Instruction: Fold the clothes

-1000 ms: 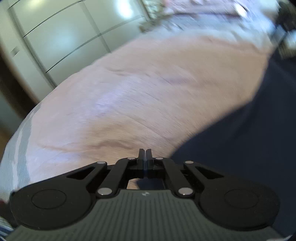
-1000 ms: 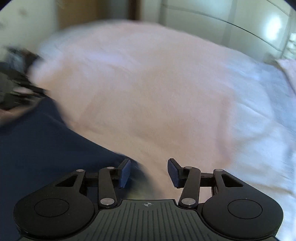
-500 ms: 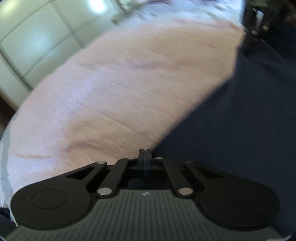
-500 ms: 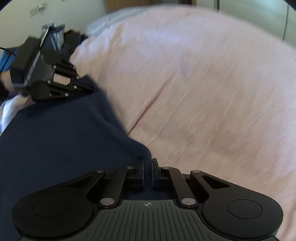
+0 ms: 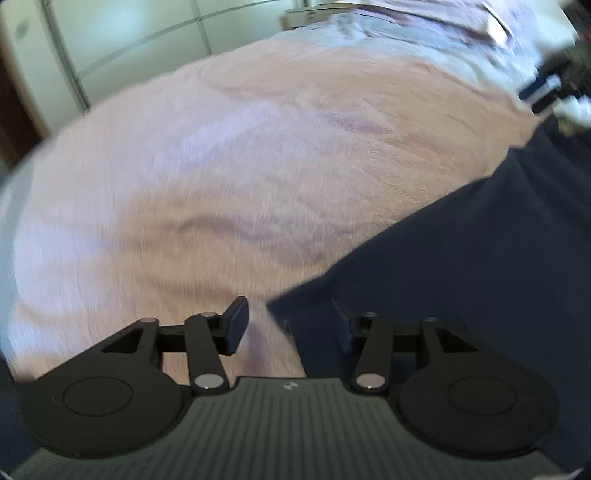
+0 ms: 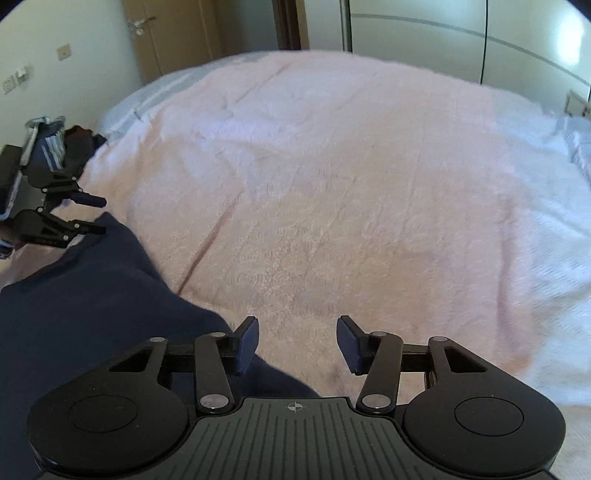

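- Left hand-held gripper (image 5: pixel 288 323): jaws spread apart, grasping nothing; a corner of the navy garment (image 5: pixel 461 258) lies between and just under its fingers.
- Right hand-held gripper (image 6: pixel 297 343): jaws likewise spread and empty; the garment's edge lies under its left finger, while its right finger is over bare blanket.
- Navy garment: spread flat on the pink blanket (image 6: pixel 351 184) covering the bed, between the two grippers, with its edge running from one to the other.
- Step in hand, as judged: an edge lies released on the bed, which fits either a fold just laid down or an edge about to be gripped.
- Any further fold calls for both grippers to close on matching corners, keeping the cloth taut and square.
- Background: wardrobe doors (image 6: pixel 461 33), blurred in the left view.
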Demonstrator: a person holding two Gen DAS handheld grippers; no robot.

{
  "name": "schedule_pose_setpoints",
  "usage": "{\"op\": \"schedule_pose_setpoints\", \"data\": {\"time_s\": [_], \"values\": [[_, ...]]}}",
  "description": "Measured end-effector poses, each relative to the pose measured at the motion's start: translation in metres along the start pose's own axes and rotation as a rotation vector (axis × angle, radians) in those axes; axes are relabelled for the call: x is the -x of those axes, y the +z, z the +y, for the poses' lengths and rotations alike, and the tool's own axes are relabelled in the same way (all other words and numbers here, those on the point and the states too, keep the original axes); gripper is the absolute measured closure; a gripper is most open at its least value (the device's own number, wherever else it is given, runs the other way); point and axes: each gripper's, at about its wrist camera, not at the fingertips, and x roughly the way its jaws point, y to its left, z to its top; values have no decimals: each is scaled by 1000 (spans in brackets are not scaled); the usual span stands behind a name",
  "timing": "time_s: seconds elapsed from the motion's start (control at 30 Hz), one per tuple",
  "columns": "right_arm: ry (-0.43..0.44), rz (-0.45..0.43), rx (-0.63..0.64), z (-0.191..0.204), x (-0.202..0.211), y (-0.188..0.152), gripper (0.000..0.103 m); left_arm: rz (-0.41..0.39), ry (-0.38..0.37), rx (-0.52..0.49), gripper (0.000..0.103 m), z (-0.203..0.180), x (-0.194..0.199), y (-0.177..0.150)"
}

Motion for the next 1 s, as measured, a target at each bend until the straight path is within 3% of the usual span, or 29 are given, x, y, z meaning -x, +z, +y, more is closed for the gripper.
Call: {"op": "schedule_pose_setpoints", "data": {"time_s": [0.1,0.13,0.23,0.27,0.3,0.33,0.4,0.5,0.63,0.73,0.8,0.83,0.9,0.93,1.0], "values": [[73,-8,14,10,-4,1,52,-11,-30,68,57,6,4,-3],[87,9,32,15,-13,1,52,-21,-32,81,61,7,5,-3],[95,93,110,32,-42,0,52,-49,-38,120,102,8,9,-2],[81,126,133,36,-50,-2,55,-59,-41,133,102,9,10,-1],[66,160,156,41,-59,-3,69,-68,-43,146,102,9,11,-1],[70,173,169,44,-63,-3,100,-78,-45,159,102,10,12,-1],[78,117,134,38,-55,6,100,-97,-50,184,101,11,15,0],[87,97,77,24,-58,18,100,-65,-35,202,101,13,3,-2],[98,134,25,11,-67,8,100,-2,-3,217,99,6,-12,-12],[62,93,-26,0,-43,1,100,14,38,255,98,11,-2,-16],[-11,52,-57,-11,-14,-4,96,17,109,257,99,13,12,-17],[-34,31,-85,-19,3,-9,88,8,113,263,99,14,21,-17],[-45,-22,-145,-31,40,-22,56,-16,111,266,98,12,40,-16],[-49,-45,-168,-33,56,-31,35,-33,98,258,98,8,49,-14],[-70,-68,-194,-32,86,-53,33,-60,56,223,93,-10,63,-9]]}}
